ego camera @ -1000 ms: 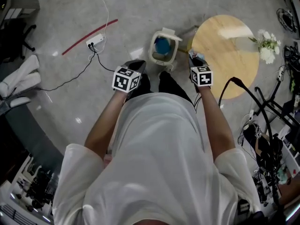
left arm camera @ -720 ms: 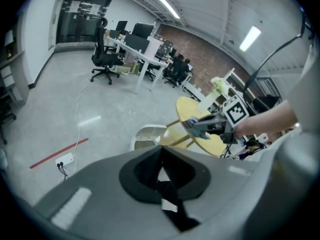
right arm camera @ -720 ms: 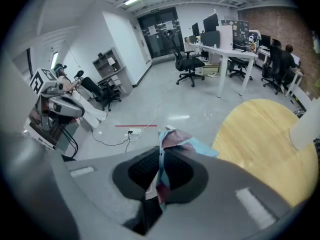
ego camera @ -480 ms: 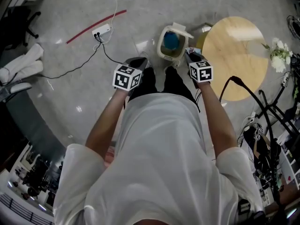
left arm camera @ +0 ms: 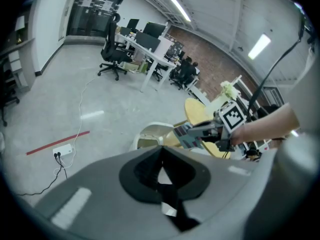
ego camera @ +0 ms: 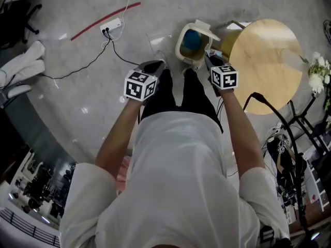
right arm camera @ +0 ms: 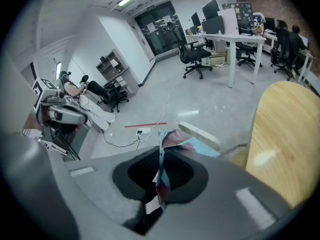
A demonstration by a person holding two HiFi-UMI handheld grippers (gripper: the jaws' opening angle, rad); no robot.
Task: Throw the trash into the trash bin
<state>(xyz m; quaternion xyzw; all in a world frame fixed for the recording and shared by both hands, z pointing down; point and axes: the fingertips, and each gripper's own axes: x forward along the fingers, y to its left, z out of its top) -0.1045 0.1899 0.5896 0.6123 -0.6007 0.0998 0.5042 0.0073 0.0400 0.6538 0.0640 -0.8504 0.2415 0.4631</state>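
Your left gripper (ego camera: 153, 66) sits closed and empty at the bin's 8 o'clock. The bin (ego camera: 179, 48) stands open at your 12 o'clock. Your right gripper (ego camera: 209, 61), at the bin's 4 o'clock, is clamped on the wrapper (right arm camera: 171, 138), so I judge you're mid-carry. Next, bring it over the mouth, then let the jaws part. The head view hides the wrapper, and its print is unreadable.

Head view looks steeply down from above the person, each gripper view peers close along its own jaws across the office floor — all three share the trash bin (ego camera: 193, 43) and round table (ego camera: 266, 61).
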